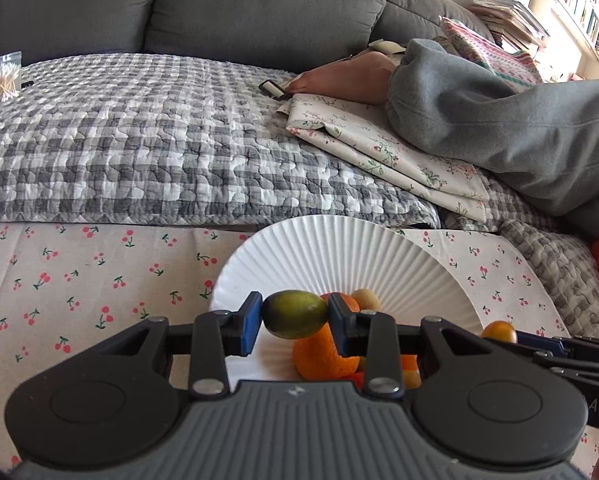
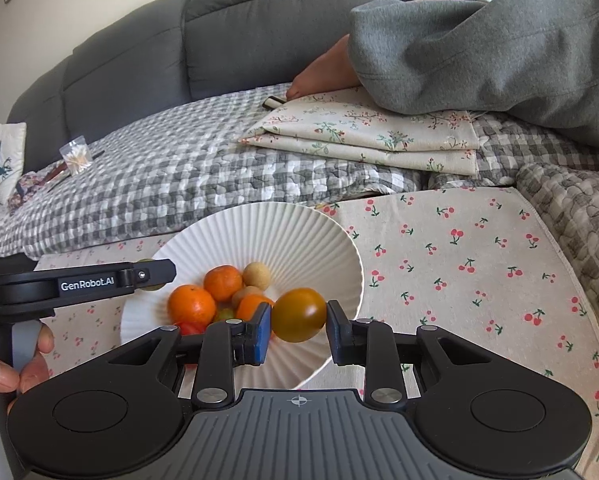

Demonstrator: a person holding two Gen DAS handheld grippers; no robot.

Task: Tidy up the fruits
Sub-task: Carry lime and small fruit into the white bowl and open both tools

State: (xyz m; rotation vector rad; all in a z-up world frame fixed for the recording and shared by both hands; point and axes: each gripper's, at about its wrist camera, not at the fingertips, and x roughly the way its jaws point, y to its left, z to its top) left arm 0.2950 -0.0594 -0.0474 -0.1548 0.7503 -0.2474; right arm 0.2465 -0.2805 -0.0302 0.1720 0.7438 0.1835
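Cherry-print cloth (image 2: 459, 248) bears one bowl (image 2: 299, 224); left jaws clamp one green fruit (image 1: 294, 314), right one yellow tomato (image 2: 299, 314).

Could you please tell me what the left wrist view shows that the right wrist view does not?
Only the left wrist view shows the left gripper clamping a green fruit, plus bookshelves. Only the right wrist view shows the hand holding the left gripper and a small embroidered pillow. Both show the white ribbed bowl and the yellow-brown tomato in the right gripper.

White ribbed plate (image 2: 259, 232), cherry-print cloth (image 2: 459, 248), grey checked quilt (image 1: 139, 140).
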